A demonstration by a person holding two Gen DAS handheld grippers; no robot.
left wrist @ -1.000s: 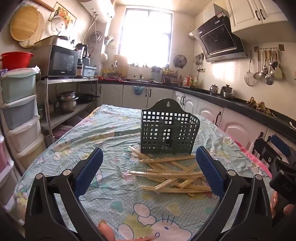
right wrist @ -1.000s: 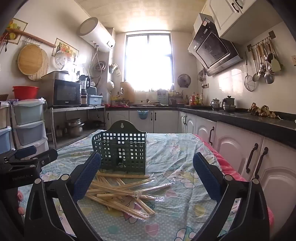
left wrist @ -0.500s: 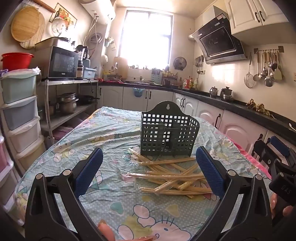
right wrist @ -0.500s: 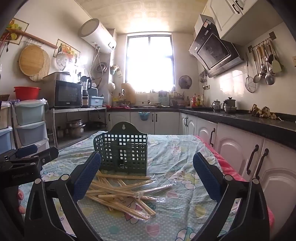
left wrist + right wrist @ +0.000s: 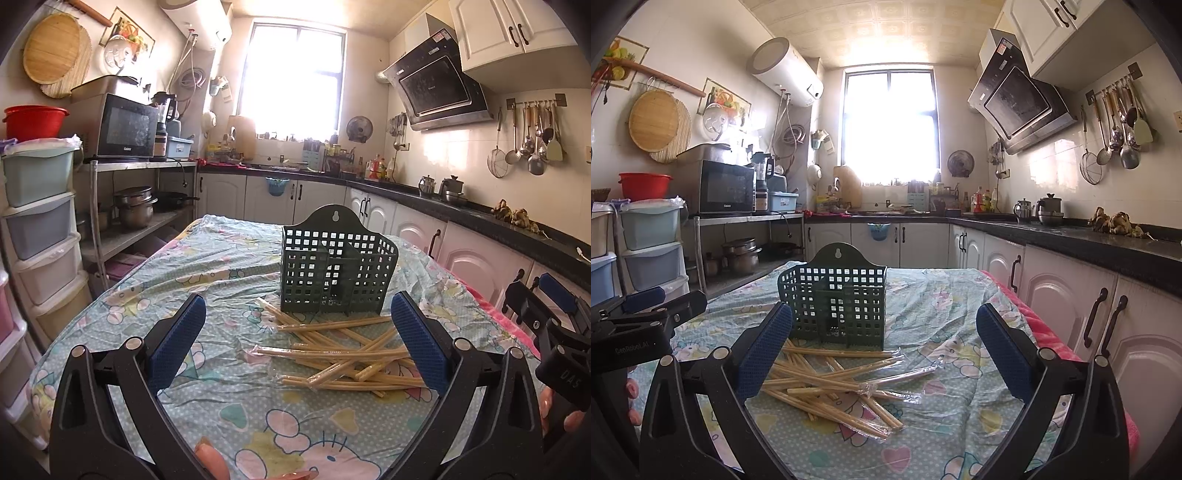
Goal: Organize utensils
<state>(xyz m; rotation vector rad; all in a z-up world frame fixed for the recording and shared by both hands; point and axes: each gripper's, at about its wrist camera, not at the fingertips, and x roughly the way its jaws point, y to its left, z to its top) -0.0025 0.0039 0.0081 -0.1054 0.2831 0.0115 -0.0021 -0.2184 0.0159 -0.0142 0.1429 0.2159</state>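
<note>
A dark green perforated utensil holder [image 5: 338,273] stands upright on the table; it also shows in the right wrist view [image 5: 836,306]. In front of it lies a loose pile of plastic-wrapped wooden chopsticks [image 5: 343,350], seen in the right wrist view too [image 5: 834,380]. My left gripper [image 5: 297,343] is open and empty, held above the table short of the pile. My right gripper [image 5: 884,350] is open and empty, to the right of the pile. Each gripper shows at the edge of the other's view.
The table carries a light blue cartoon-print cloth [image 5: 207,280]. Plastic drawers [image 5: 37,221] and a metal shelf with pots [image 5: 136,210] stand to the left. White cabinets under a black counter [image 5: 1071,280] run along the right side, close to the table edge.
Both cameras have tilted up and pulled back slightly, so the holder and chopsticks sit a little lower and farther in view. Both grippers stay open and nothing on the table moved.
</note>
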